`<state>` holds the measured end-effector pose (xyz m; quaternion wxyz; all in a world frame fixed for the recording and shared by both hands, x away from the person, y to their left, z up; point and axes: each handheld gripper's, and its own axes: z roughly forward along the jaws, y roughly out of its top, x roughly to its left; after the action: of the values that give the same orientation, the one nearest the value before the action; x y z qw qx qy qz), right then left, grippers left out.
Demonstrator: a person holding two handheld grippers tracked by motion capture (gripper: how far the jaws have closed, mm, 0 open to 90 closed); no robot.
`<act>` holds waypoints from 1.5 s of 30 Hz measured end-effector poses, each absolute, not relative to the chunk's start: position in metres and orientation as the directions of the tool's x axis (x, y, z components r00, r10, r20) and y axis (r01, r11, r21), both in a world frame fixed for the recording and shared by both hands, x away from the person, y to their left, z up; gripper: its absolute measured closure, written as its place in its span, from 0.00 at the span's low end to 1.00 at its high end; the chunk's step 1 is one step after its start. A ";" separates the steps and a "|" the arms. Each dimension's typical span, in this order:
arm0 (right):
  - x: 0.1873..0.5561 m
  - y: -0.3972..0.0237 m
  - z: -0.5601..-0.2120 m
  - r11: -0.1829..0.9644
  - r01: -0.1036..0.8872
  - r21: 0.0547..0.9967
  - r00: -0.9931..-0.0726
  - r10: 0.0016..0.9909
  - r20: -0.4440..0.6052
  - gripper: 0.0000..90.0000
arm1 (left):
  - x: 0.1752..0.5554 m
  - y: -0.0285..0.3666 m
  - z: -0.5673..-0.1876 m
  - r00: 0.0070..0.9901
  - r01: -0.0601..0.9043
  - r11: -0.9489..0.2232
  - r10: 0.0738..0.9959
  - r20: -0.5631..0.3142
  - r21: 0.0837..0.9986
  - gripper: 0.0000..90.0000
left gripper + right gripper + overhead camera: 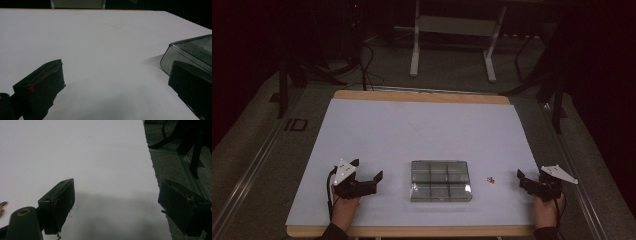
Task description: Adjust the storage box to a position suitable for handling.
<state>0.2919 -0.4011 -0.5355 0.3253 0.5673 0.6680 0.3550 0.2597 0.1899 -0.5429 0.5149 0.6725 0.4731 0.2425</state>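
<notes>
In the lower middle of the high view the clear compartment box (441, 180) lies flat on the white surface (422, 130), between the left gripper (368, 175) at lower left and the right gripper (532, 176) at lower right (both with jaws spread, nothing between them), some small copper-coloured pieces (490, 180) just right of the box.
</notes>
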 end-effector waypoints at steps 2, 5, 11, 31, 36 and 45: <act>0.291 -0.399 -0.536 0.116 0.521 0.846 -0.127 0.990 -0.058 0.15 | 0.260 0.191 -0.543 0.439 0.385 -0.009 0.881 -0.175 0.923 0.01; 0.290 -0.399 -0.536 0.118 0.516 0.849 -0.130 0.990 -0.059 0.15 | 0.260 0.193 -0.543 0.449 0.391 -0.003 0.874 -0.188 0.921 0.01; 0.293 -0.402 -0.535 0.087 0.535 0.840 -0.125 0.992 -0.023 0.16 | 0.259 0.194 -0.543 0.443 0.380 0.015 0.875 -0.196 0.925 0.01; 0.305 -0.390 -0.512 0.153 0.526 0.837 -0.369 0.927 0.062 0.15 | 0.275 0.184 -0.536 0.653 0.476 -0.161 0.723 -0.224 0.865 0.00; 0.309 -0.379 -0.505 0.197 0.504 0.841 -0.503 0.858 0.101 0.14 | 0.277 0.177 -0.531 0.702 0.457 -0.215 0.683 -0.202 0.863 0.04; 0.316 -0.357 -0.506 0.271 0.508 0.818 -0.643 0.751 0.151 0.14 | 0.277 0.160 -0.526 0.786 0.432 -0.311 0.590 -0.184 0.847 0.17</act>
<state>0.3158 -0.3575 -0.5056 0.1343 0.4004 0.7856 0.4521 0.2774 0.1602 -0.5263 0.4939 0.8058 0.3169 0.0800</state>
